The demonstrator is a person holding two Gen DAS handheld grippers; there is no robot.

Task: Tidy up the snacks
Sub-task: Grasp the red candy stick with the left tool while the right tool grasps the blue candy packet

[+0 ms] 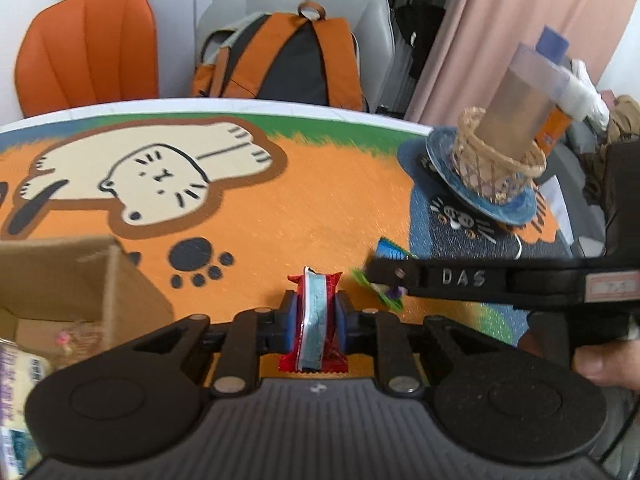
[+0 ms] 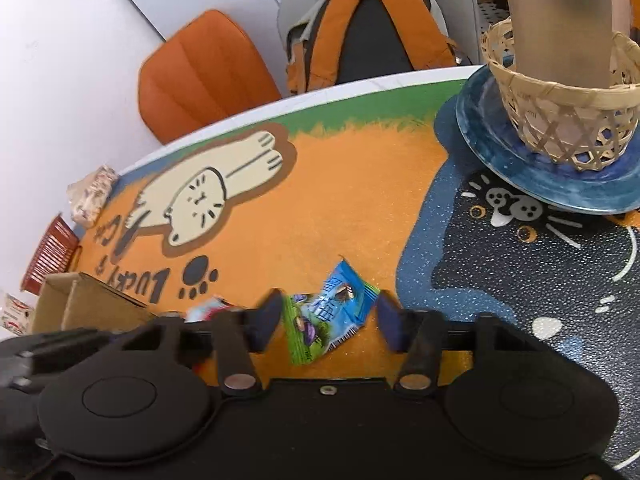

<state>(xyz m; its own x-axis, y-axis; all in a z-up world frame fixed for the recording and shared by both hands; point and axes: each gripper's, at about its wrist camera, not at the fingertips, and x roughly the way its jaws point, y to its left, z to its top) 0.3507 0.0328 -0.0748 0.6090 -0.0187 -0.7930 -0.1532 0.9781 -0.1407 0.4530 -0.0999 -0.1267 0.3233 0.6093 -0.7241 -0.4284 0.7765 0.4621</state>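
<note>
My left gripper [image 1: 315, 305] is shut on a red and light-blue snack packet [image 1: 316, 320], which stands on edge between the blue pads just above the orange cat mat [image 1: 320, 208]. To its right, my right gripper [image 1: 386, 276] reaches in from the side over a blue and green snack packet [image 1: 390, 250]. In the right wrist view that blue and green packet [image 2: 328, 312] lies flat on the mat between the fingers of my right gripper [image 2: 326, 318]. Those fingers bracket its edges without squeezing it. The red packet [image 2: 208, 307] peeks out at the left.
An open cardboard box [image 1: 80, 280] holding other snacks sits at the mat's left [image 2: 80, 300]. A woven basket [image 1: 496, 164] with a tall tube stands on a blue plate [image 2: 500, 148] at the right. An orange chair [image 1: 88, 48] and a backpack [image 1: 280, 56] are behind the table.
</note>
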